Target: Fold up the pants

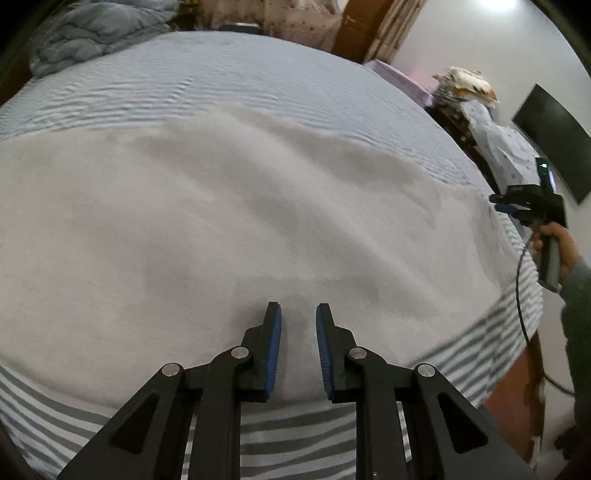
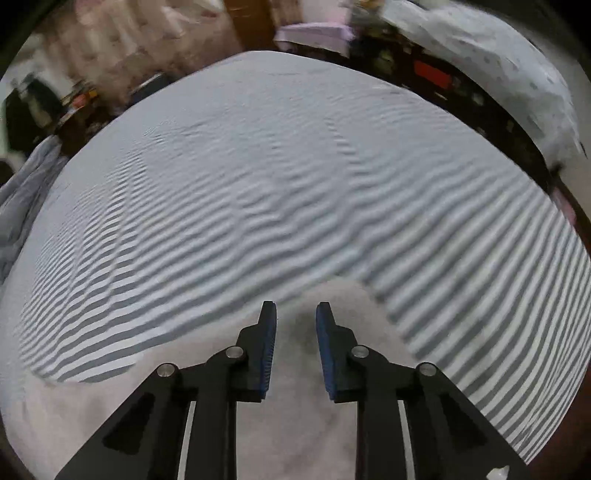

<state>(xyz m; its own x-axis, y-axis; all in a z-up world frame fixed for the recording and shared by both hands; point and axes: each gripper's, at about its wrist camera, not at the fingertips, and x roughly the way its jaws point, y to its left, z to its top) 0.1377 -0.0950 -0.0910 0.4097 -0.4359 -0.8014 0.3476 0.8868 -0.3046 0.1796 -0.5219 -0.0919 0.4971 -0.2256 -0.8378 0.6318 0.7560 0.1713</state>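
The pants (image 1: 229, 229) are white and lie spread flat across a bed, filling most of the left wrist view. My left gripper (image 1: 298, 314) is open and empty, just above the pants near their front edge. In the right wrist view one end of the pants (image 2: 295, 424) lies under my right gripper (image 2: 295, 314), which is open and empty just above the cloth. The right gripper also shows in the left wrist view (image 1: 506, 205), held in a hand at the pants' right end.
The bed sheet (image 2: 280, 192) has grey and white stripes and small wrinkles. A crumpled blue blanket (image 1: 96, 33) lies at the far left corner. Cluttered furniture (image 1: 469, 96) stands beyond the bed's right side. A dark screen (image 1: 554, 136) hangs on the wall.
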